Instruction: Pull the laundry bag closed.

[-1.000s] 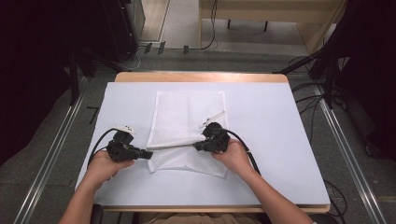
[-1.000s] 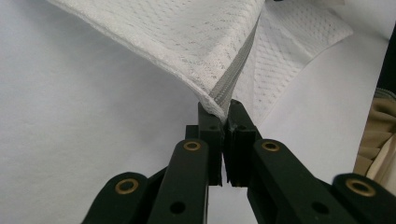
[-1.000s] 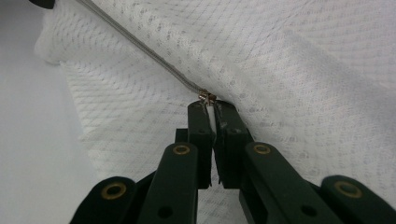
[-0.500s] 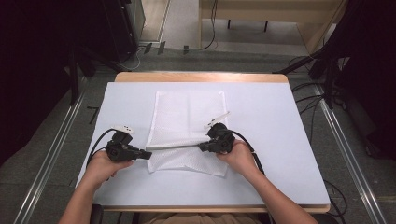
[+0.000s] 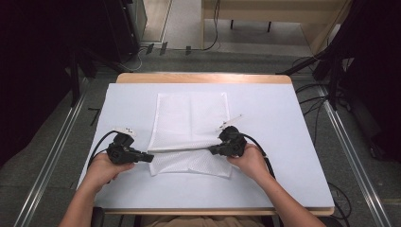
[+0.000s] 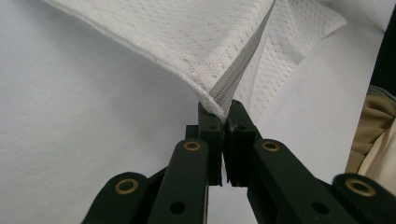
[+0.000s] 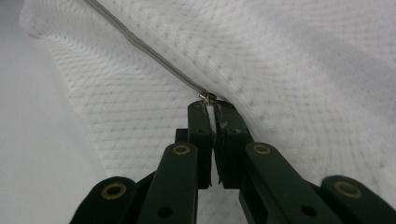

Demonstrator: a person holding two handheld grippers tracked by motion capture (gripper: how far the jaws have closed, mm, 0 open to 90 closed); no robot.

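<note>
A white mesh laundry bag point(image 5: 189, 127) lies flat in the middle of the frame in the high view, on the white-covered counter point(image 5: 283, 142), with its zippered edge lifted into a taut line across its lower part. The left hand-held gripper point(image 5: 150, 157), at the lower left of the bag, is clenched on the end of the zipper tape; in the left gripper view its jaws are pressed together on the corner of the mesh bag where the grey zipper point(image 6: 238, 70) meets the seam. The right hand-held gripper point(image 5: 213, 150), at the lower right of the bag, is also clamped: in the right gripper view its jaws pinch the small metal zipper pull point(image 7: 207, 97), with the zipper line running off to the upper left of that frame.

The step in hand looks like working the zipper along its track, one end anchored and the slider held. Whether it is being opened or closed cannot be told from these views. The next move likely calls for the left grip to hold the tape tight while the right draws the pull straight along the zipper line, keeping the mesh from bunching or catching in the slider
</note>
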